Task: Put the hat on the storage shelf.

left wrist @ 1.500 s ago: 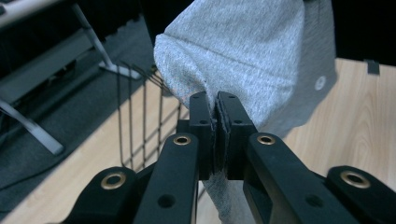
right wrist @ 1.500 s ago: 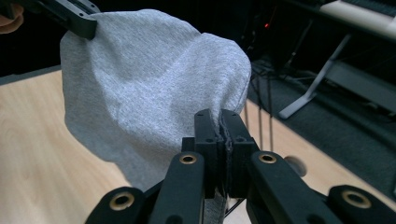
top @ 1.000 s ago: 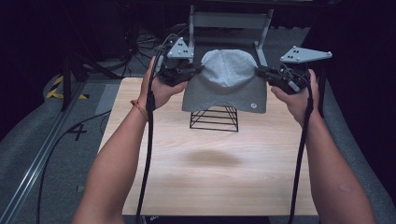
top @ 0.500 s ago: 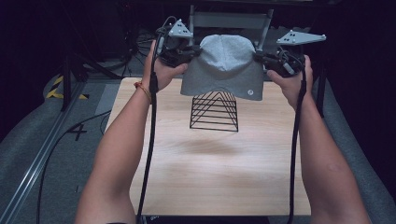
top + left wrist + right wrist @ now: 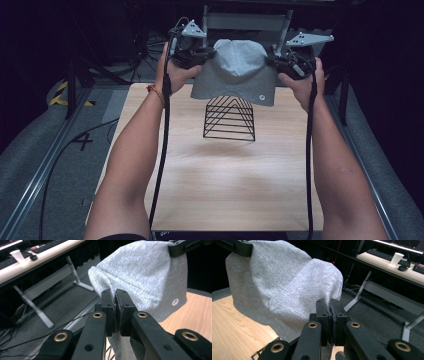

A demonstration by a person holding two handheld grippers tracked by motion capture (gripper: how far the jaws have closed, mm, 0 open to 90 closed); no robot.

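High view — a grey cloth point(image 5: 235, 70), hood-shaped with a small round badge near its lower right corner, hangs spread between the two grippers above the far edge of the bench point(image 5: 235, 190). The left gripper point(image 5: 202, 54) pinches the cloth's left side, the right gripper point(image 5: 275, 62) its right side; both sit at about the same height, each in a hand with the forearm coming in from the near edge. The cloth's lower hem hangs just over the peak of a black wire rack point(image 5: 229, 118), a triangular stand on the bench's far half, midway between the left and right edges. Whether hem and rack touch I cannot tell. A black cable trails from each gripper down along the forearm.

Left gripper view — the fingers point(image 5: 108, 308) are together, clamped on a fold of the grey cloth point(image 5: 147, 277); the fabric edge is squeezed in the seam between them. The cloth bulges up and away to the other gripper's black jaw at the top right corner. Bench wood shows at the lower right.

Right gripper view — same picture mirrored: fingers point(image 5: 340, 320) together, clamped on a thin edge of the cloth point(image 5: 282, 285), which runs off to the other gripper at the top left. Bench wood at the lower left, with a corner of the wire rack point(image 5: 265, 348) just above the bottom edge.
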